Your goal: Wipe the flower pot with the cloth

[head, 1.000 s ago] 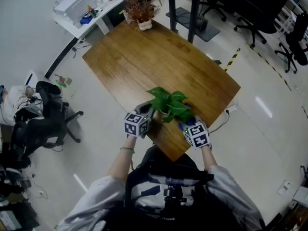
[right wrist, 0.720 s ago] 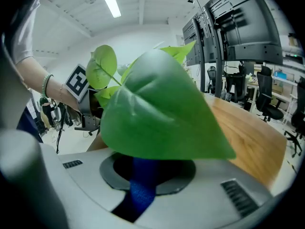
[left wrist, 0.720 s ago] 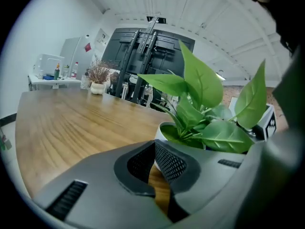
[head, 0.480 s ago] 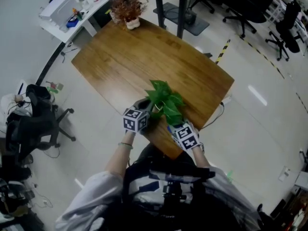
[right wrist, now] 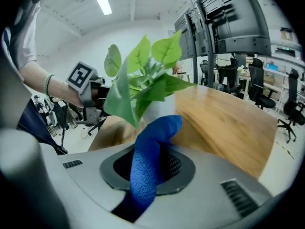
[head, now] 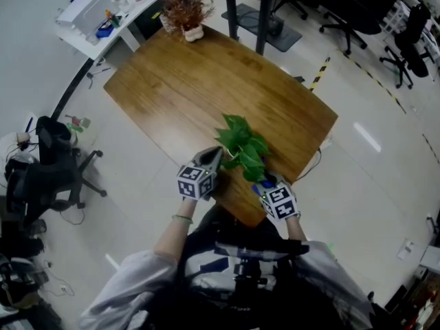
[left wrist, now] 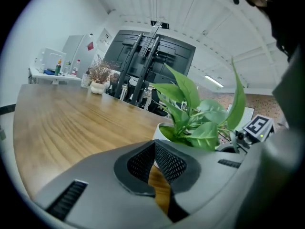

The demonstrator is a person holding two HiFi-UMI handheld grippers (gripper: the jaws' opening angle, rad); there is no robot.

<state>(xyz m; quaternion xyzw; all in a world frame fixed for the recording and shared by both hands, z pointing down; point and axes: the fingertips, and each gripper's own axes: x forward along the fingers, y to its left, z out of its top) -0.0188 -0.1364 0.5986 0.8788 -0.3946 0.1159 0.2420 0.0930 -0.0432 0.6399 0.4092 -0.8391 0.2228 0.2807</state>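
The right tongs (right wrist: 155,168), clenched on the blue woven cloth (right wrist: 156,132) at frame centre, should rub it firmly round the small white flower pot (right wrist: 159,111), while the closed, empty left tongs (left wrist: 153,163) steady it.

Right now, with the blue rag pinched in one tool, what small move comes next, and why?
Probably ease the right gripper forward to rub the blue cloth along the white pot: the cloth's tip sits right at the pot's side, contact unclear.

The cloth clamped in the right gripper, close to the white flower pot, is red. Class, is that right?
No: the right gripper view shows a blue cloth, not red. It is clamped in the right gripper, close to the white flower pot.
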